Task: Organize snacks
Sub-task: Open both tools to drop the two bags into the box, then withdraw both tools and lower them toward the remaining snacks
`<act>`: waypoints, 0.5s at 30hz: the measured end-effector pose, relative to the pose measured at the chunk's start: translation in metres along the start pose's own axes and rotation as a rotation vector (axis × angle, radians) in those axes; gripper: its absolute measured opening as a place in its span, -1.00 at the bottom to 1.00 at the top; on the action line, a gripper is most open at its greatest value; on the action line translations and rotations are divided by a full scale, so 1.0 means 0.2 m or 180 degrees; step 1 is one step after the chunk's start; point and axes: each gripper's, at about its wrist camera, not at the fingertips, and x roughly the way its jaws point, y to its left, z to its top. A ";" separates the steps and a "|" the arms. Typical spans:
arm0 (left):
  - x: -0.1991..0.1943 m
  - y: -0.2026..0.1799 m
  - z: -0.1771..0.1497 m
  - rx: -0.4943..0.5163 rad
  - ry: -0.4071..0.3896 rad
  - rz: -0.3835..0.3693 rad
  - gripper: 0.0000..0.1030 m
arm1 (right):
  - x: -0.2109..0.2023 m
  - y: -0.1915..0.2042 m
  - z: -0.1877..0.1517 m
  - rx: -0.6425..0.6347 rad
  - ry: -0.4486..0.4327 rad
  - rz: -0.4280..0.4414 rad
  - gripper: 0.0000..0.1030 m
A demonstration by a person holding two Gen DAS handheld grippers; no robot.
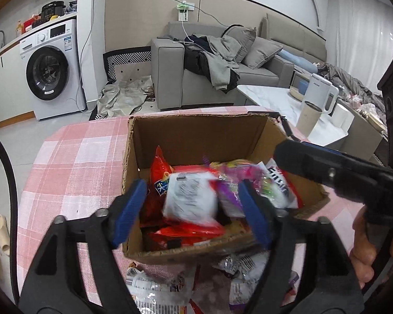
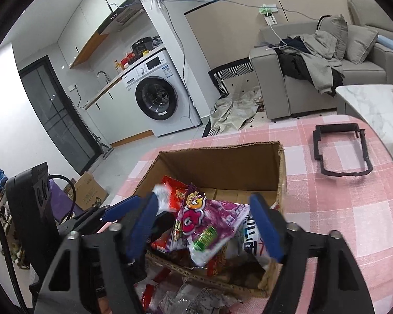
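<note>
An open cardboard box stands on the pink checked table and holds several snack packets. My left gripper is open over the box's near end; a blurred white and red packet is in the air between its blue fingers, touching neither. My right gripper is open over the box too; a purple packet is between its fingers, free of them. The right gripper's arm shows in the left wrist view. More packets lie on the table before the box.
A black frame lies on the pink tablecloth right of the box. Beyond the table are a white washing machine, a grey sofa with clothes and a marble coffee table with a white kettle.
</note>
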 end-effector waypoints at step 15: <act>-0.37 -0.01 -0.21 -0.0031 -0.0199 0.0145 0.99 | -0.31 0.08 -0.17 -0.0235 -0.0163 -0.0103 0.99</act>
